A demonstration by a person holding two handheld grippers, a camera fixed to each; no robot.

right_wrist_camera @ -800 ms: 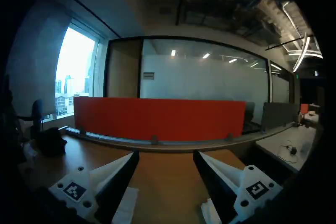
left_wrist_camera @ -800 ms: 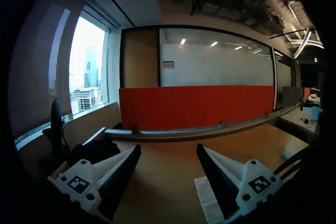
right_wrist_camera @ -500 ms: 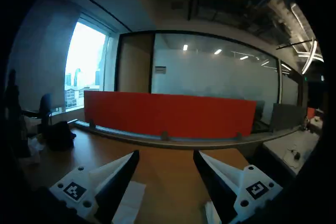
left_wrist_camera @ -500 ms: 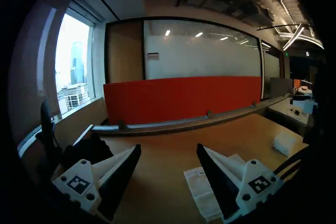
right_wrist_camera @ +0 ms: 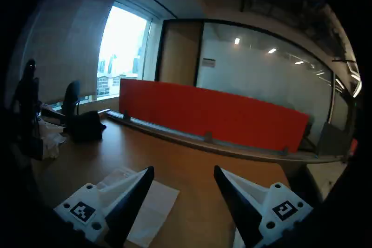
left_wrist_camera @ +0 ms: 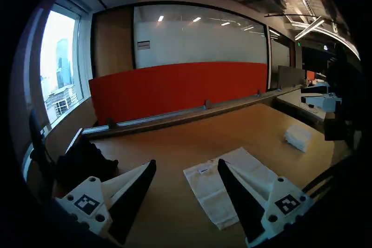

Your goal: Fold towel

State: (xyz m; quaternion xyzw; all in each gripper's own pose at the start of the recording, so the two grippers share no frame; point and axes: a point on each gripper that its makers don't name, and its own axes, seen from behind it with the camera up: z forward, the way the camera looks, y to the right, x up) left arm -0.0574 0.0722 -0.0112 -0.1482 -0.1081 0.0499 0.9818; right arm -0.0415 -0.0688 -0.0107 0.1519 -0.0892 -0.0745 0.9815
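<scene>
On the brown wooden desk [left_wrist_camera: 186,141] before a long red partition panel [left_wrist_camera: 176,85], a white rectangular cloth towel [left_wrist_camera: 207,190] lies flat under the left gripper [left_wrist_camera: 186,162] and right gripper [right_wrist_camera: 182,169], both hovering with fingers spread apart, holding nothing.

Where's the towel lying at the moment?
In the left gripper view the white towel lies flat on the wooden desk, low and right of centre, well in front of the red divider.
</scene>
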